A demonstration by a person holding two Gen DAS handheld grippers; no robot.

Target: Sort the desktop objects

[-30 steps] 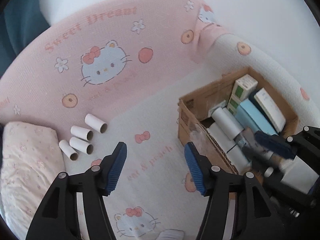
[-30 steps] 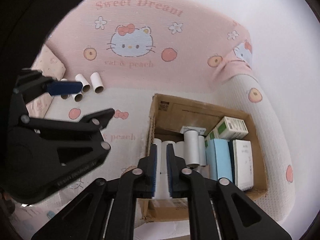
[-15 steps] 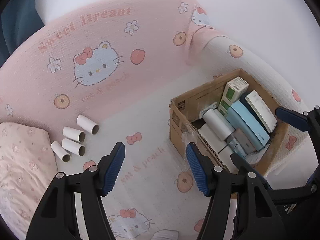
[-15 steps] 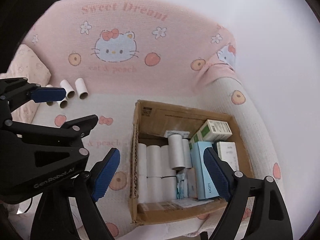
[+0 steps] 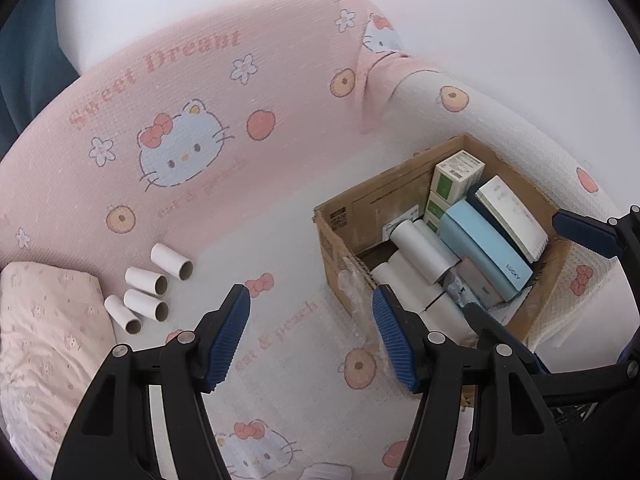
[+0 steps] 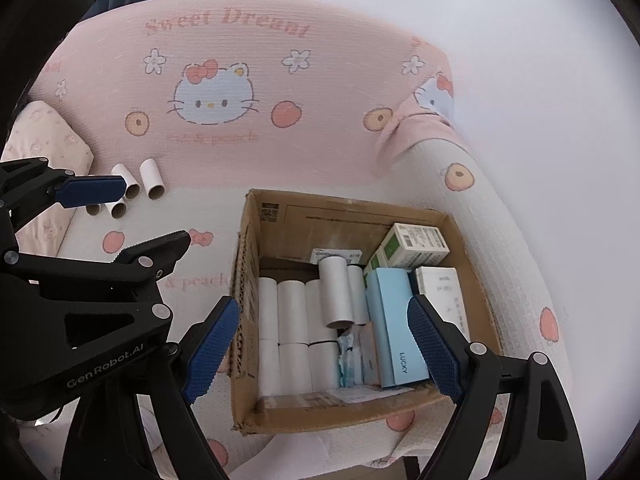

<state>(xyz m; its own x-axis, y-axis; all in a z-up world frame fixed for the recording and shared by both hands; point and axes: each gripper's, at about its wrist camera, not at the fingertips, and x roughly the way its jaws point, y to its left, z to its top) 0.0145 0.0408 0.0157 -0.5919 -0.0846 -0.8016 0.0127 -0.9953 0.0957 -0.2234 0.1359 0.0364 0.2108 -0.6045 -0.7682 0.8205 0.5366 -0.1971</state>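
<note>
Cardboard tubes point(image 5: 150, 294), four of them, lie loose on the pink cartoon-print blanket point(image 5: 224, 128) at the far left, just beside a pale flowered pillow point(image 5: 44, 332). The left wrist view shows all four with their open ends; in the right wrist view two of them are partly hidden behind a blue pad of the left gripper point(image 6: 120, 224).

The left gripper point(image 5: 312, 330) hangs over bare blanket between the tubes and the cardboard box point(image 5: 340, 248), its jaws spread wide with nothing between them.

The box sits to the right on the blanket. The right wrist view looks straight down into it: white rolls point(image 6: 296, 328) packed in rows along its left side, one roll point(image 6: 336, 292) lying across the top of them, then a light blue carton point(image 6: 394, 332), a white carton point(image 6: 442, 292) and a green-and-white carton point(image 6: 412, 246). The left wrist view sees the same contents only at a slant.

The right gripper point(image 6: 324, 350) hovers over the box. Its jaws have just been opening and now stand wide apart, gripping nothing.
</note>
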